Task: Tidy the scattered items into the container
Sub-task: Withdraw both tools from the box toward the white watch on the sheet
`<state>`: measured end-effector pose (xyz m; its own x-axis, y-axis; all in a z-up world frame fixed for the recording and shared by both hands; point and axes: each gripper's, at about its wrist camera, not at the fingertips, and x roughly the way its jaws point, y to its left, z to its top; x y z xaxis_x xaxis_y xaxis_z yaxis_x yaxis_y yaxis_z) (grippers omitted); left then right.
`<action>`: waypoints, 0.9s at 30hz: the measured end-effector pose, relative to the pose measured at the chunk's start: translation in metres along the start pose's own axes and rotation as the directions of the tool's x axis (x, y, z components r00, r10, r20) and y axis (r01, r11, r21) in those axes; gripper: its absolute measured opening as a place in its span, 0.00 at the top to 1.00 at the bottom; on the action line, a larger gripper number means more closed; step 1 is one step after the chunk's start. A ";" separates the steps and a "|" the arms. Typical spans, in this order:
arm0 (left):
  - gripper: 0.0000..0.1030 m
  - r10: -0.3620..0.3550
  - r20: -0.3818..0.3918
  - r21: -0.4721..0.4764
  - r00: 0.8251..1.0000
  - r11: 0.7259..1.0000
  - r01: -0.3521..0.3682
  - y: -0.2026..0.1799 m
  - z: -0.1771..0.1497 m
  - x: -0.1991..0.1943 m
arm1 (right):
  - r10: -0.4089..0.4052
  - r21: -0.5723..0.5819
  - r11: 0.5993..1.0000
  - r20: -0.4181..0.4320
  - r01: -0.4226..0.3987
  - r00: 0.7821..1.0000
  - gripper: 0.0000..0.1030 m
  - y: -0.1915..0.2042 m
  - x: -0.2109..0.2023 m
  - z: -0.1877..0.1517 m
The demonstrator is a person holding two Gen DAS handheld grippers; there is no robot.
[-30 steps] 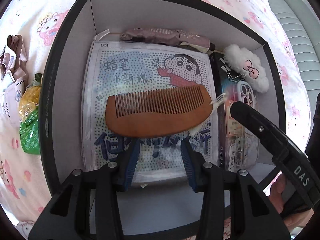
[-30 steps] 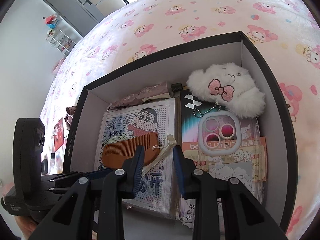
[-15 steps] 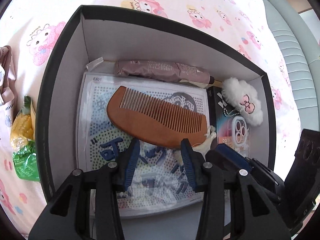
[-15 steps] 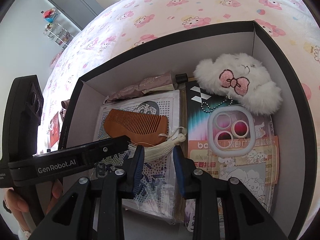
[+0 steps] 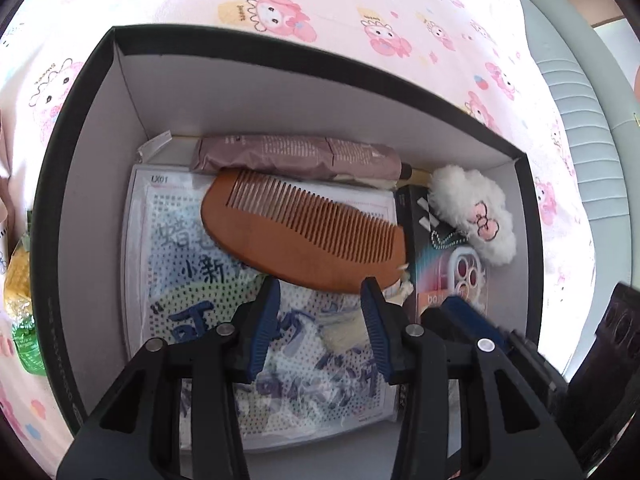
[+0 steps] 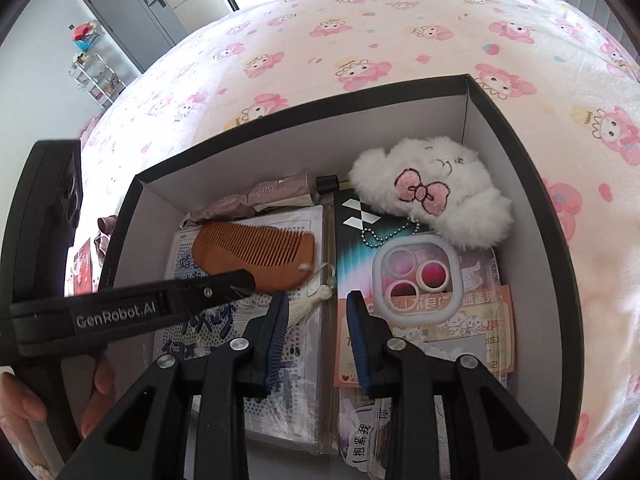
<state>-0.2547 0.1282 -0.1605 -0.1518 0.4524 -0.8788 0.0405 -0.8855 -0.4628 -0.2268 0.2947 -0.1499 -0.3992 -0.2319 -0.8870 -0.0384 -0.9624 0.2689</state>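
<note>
A black box with a white inside (image 5: 80,152) (image 6: 532,184) stands on the bed. In it a wooden comb (image 5: 304,236) (image 6: 256,254) with a pale tassel (image 6: 308,306) lies on a cartoon bead sheet (image 5: 168,256). My left gripper (image 5: 320,320) is open and empty, just short of the comb; one of its fingers (image 6: 224,284) shows in the right wrist view. My right gripper (image 6: 316,336) is open and empty above the box's middle. A mauve tube (image 5: 296,156), a white plush (image 6: 436,188), a phone case (image 6: 416,276) and booklets (image 6: 424,344) also lie inside.
The bed has a pink cartoon sheet (image 6: 360,40). A yellow and green snack packet (image 5: 20,304) lies outside the box's left wall. Small items (image 6: 86,256) lie on the bed left of the box. A grey cabinet (image 6: 132,12) stands far back.
The left gripper let go of the comb and drew back; the comb now lies tilted on the bead sheet, farther in. The right gripper stayed open and shifted little.
</note>
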 end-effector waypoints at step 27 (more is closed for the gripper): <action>0.58 -0.109 0.238 0.185 0.965 0.981 0.065 -0.015 -0.077 -0.153 | 0.010 -0.199 0.980 0.140 0.018 0.990 0.73 0.085 -0.107 -0.045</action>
<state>-0.1560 0.0806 -0.0277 -0.3857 0.5076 -0.7704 -0.1526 -0.8586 -0.4893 -0.1456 0.2312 -0.0489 -0.5235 -0.2200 -0.8231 0.1375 -0.9752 0.1732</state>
